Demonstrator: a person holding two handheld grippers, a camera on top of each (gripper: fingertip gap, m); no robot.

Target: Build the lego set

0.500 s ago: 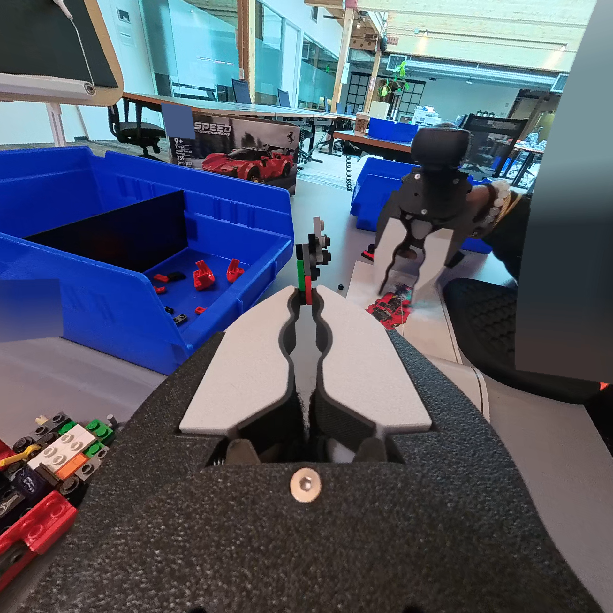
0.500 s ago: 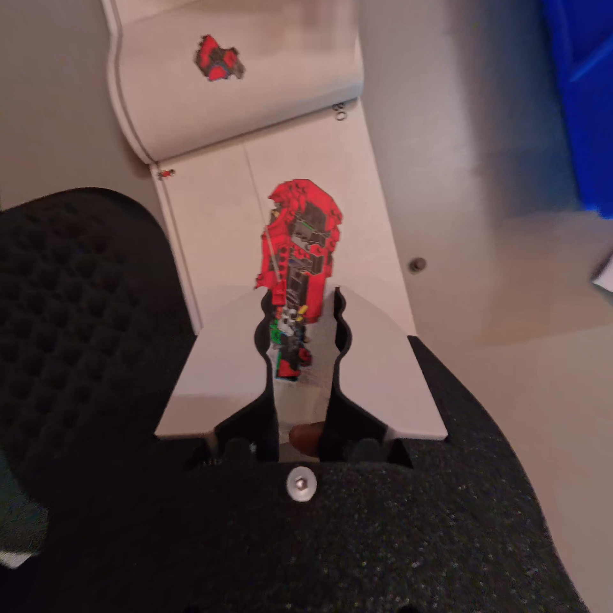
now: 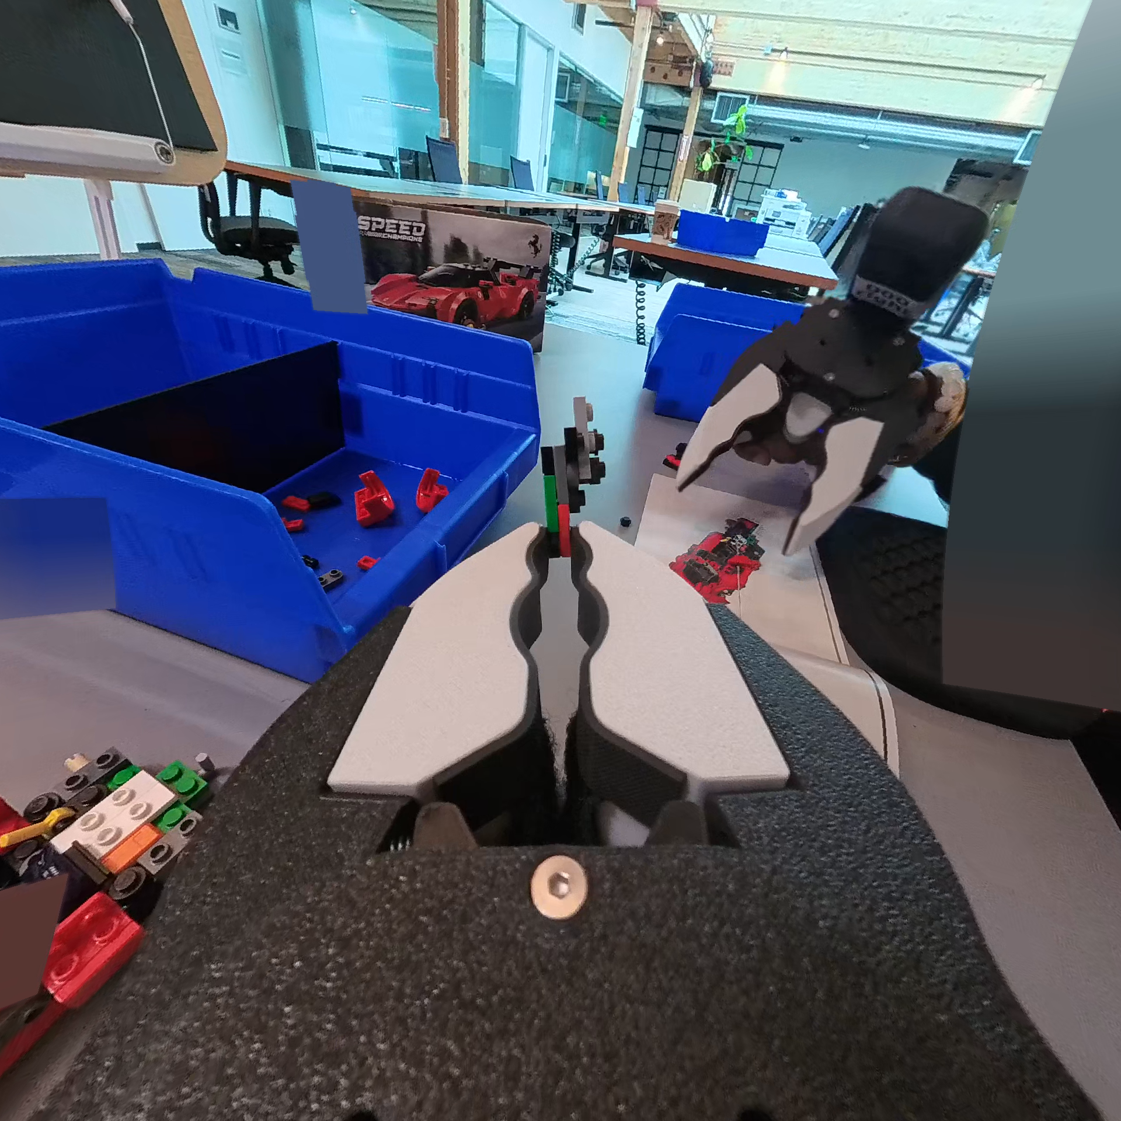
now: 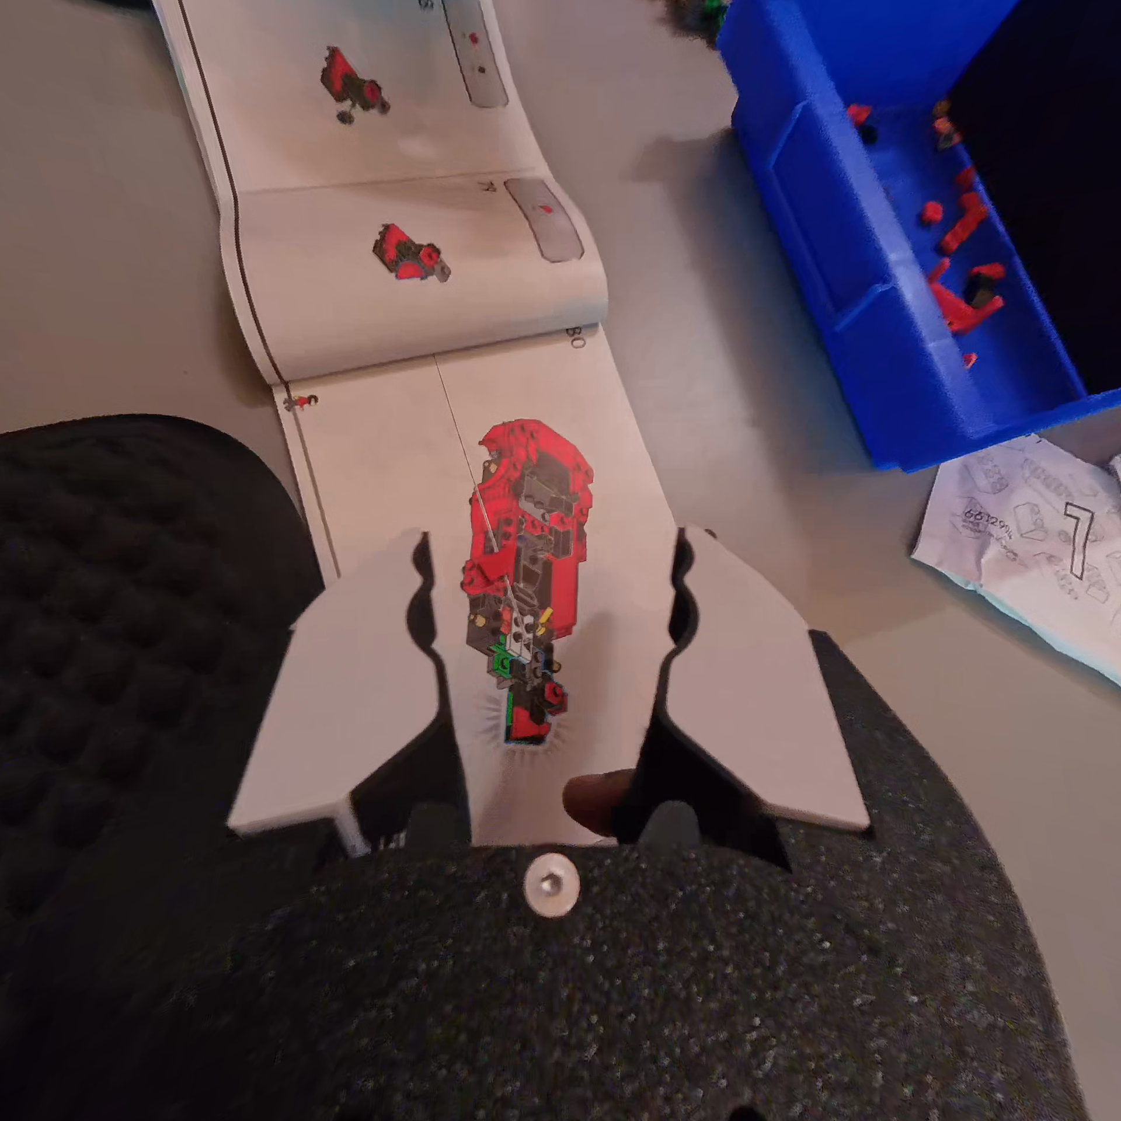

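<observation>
While the left wrist view looks level across the bench [image 3: 151, 679], taking in the left tool [image 3: 561, 534], the set's box [image 3: 452, 273] standing behind a blue bin [image 3: 242, 564] and a half-built model [image 3: 91, 849] at the near left edge, the right wrist view looks straight down and alone shows the open instruction booklet [image 4: 388, 303] in full and a crumpled printed bag [image 4: 1031, 546] beside the bin [image 4: 849, 242]. Pinched nearly closed at its tips, the left tool holds a small stack of bricks [image 3: 570, 467] upright, green and red at the bottom, black and grey above. Farther right in that view, the right tool [image 3: 740, 515] hangs tilted downward over the booklet [image 3: 728, 546], its two fingers spread wide with nothing between them; its own view shows the same gap [image 4: 552, 540] framing the printed red car. Two red angled pieces [image 3: 397, 494] and several smaller bits lie in the bin's front compartment. A second blue bin [image 3: 697, 358] sits farther back.
</observation>
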